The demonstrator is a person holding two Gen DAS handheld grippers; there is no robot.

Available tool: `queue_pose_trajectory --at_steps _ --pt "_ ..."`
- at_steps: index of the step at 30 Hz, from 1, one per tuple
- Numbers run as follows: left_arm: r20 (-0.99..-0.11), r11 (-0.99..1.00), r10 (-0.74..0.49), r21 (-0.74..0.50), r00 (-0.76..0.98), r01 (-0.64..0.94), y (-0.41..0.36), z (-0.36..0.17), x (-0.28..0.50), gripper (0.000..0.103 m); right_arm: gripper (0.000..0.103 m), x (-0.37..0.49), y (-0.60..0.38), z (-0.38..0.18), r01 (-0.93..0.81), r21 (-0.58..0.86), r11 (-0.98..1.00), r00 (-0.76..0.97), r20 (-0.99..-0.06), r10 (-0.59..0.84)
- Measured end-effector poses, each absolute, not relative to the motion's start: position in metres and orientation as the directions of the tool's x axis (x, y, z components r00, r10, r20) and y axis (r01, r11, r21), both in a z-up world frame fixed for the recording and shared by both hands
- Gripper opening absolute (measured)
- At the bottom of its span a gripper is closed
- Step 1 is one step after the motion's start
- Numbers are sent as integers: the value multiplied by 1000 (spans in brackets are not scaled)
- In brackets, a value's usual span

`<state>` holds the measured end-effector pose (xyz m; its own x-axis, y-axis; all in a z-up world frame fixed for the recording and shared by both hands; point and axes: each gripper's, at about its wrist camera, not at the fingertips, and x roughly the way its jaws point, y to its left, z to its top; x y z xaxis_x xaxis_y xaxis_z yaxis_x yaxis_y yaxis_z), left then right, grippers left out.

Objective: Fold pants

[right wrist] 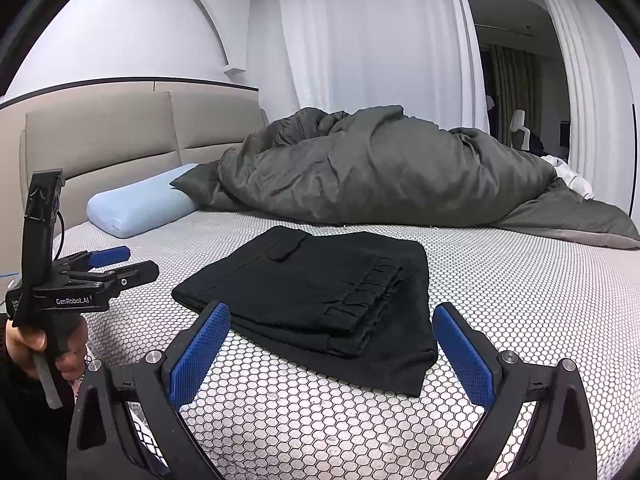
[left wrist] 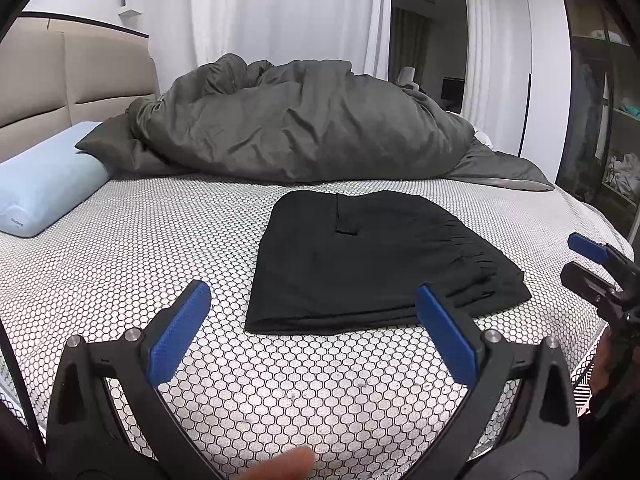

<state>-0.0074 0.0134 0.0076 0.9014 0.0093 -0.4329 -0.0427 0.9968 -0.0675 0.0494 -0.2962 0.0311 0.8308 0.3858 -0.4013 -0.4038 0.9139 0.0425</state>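
Black pants lie folded into a compact stack on the bed's hexagon-patterned sheet; they also show in the right wrist view, waistband gathers on top. My left gripper is open and empty, held just short of the pants' near edge. My right gripper is open and empty, over the near side of the stack. The right gripper shows at the right edge of the left wrist view; the left gripper shows at the left of the right wrist view.
A crumpled dark grey duvet fills the far half of the bed. A light blue pillow lies at the left by the beige headboard. White curtains hang behind. A shelf unit stands at the right.
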Motion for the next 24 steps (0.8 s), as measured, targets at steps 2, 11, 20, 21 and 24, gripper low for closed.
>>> queue_pose_trajectory --at_steps 2,11,20,21,24 --pt "-435 997 8 -71 900 -43 13 6 -7 102 103 50 -295 31 -405 43 913 830 -403 387" --pt "-440 998 11 -51 898 -37 9 4 -3 102 103 49 -293 31 -410 37 911 828 -405 389" --pt "-438 999 5 -31 899 -20 10 2 -3 102 103 48 -292 31 -412 36 910 828 -403 390" --pt "-439 999 3 -32 899 -19 11 2 -2 102 103 48 -292 31 -412 35 911 828 -403 390" --pt "-438 999 3 -31 899 -18 11 2 -2 102 103 48 -292 30 -413 33 910 828 -403 390"
